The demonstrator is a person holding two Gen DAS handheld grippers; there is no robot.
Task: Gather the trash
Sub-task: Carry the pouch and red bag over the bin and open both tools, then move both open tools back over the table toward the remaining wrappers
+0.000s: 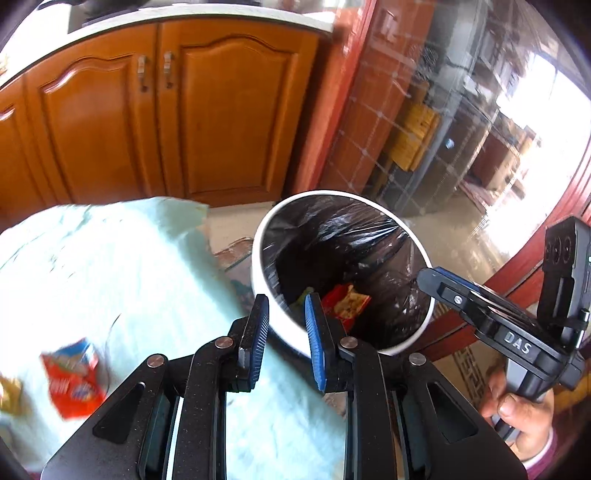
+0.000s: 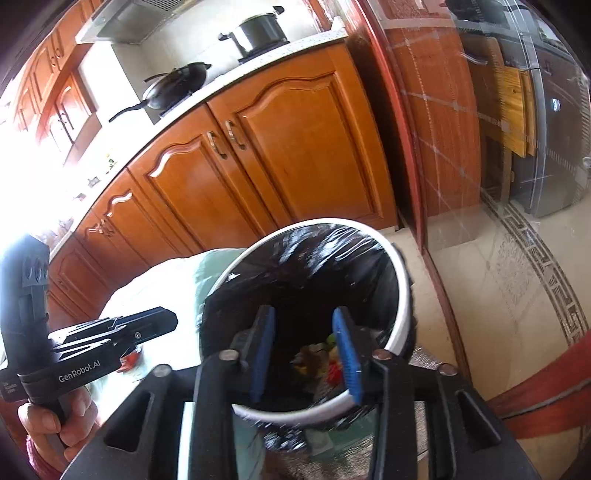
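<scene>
A white bin (image 1: 258, 258) lined with a black bag stands beside the table's corner. Inside it lie a red wrapper (image 1: 347, 302) and other coloured scraps (image 2: 332, 365). My left gripper (image 1: 286, 332) is open and empty, just short of the bin's near rim, over the pale green tablecloth (image 1: 129, 258). My right gripper (image 2: 304, 350) is open and empty above the bin's mouth (image 2: 402, 295); its tip (image 1: 424, 277) reaches over the rim from the right. A red snack wrapper (image 1: 74, 380) lies on the cloth at the lower left, and a yellowish one (image 1: 9, 395) shows at the edge.
Wooden cabinet doors (image 1: 110, 122) run behind the table and bin. A pan (image 2: 173, 88) and a pot (image 2: 258, 31) sit on the counter above. A red-framed glass door (image 1: 424, 129) stands to the right, with patterned floor tiles (image 2: 517, 295) beside the bin.
</scene>
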